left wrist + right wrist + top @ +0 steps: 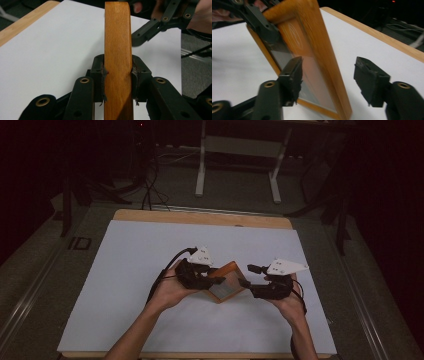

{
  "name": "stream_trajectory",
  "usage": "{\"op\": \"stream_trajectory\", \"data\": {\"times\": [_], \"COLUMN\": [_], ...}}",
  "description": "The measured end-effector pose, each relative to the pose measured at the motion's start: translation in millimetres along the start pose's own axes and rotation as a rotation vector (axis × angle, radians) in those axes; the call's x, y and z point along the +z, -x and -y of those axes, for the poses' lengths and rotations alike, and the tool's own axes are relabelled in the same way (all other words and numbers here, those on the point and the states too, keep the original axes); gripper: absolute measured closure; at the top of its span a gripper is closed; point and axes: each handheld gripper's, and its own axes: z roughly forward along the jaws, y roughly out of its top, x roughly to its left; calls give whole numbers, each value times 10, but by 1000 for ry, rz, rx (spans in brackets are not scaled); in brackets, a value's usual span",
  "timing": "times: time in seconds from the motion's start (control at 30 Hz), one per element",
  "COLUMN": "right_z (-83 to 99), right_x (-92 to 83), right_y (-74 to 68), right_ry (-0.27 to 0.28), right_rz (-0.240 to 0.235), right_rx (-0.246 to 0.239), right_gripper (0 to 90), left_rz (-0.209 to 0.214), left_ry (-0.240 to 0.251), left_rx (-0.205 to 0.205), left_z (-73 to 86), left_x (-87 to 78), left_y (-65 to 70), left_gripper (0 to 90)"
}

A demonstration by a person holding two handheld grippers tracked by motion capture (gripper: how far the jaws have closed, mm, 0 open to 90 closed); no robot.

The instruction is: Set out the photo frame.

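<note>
The left gripper has its fingers pinching the edge of a wooden picture frame; in the left gripper view both pads press flat against the two faces of the frame's orange-brown side rail, which rises straight up between them toward 12 o'clock.

The right gripper has its fingers spread wide. In the right gripper view the frame's near edge stands between the two pads without either one pressing on it: the pad at 9 o'clock sits just in front of the glass pane, and the pad at 3 o'clock is well clear of the wooden rail.

In the high view the picture frame sits near the middle of the table, a little toward the person, tilted so that one corner points down at 6 o'clock. The left gripper holds its upper left side, at 9 o'clock of the frame, and the right gripper waits just beside its right corner, at 3 o'clock.

Each gripper is held in a hand, the left hand and the right hand, with forearms coming in from 6 o'clock.

A white sheet covers most of the table, whose wooden edge shows at 12 o'clock. Beyond it, on the dark floor, stand the white legs of a stand.
</note>
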Motion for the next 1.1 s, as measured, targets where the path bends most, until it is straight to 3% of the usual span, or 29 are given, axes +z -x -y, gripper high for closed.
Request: {"op": "stream_trajectory", "data": {"times": [0.2,0.33,0.37,0.5,0.63,0.77,1.1], "right_z": [0,2,0,19,32,53,89], "right_x": [143,185,180,122,87,70,34], "right_y": [-9,-36,-43,-25,-33,-27,-9], "right_ry": [14,2,-2,6,7,9,2], "right_rz": [-65,-109,-101,-101,-103,-96,-82], "right_rx": [-9,-29,-35,-40,-55,-55,-47], "right_gripper": [306,405,437,577,643,677,679], "left_rz": [38,61,61,46,36,4,-37], "left_ry": [-21,-33,-27,6,39,76,129], "left_rx": [91,108,104,32,-36,-72,-151], "left_z": [-75,-103,-98,-60,-4,43,224], "left_x": [60,73,74,64,29,-29,-114], "left_y": [25,-23,-43,-151,-224,-258,-337], "left_gripper": [688,686,680,600,506,445,409]}}
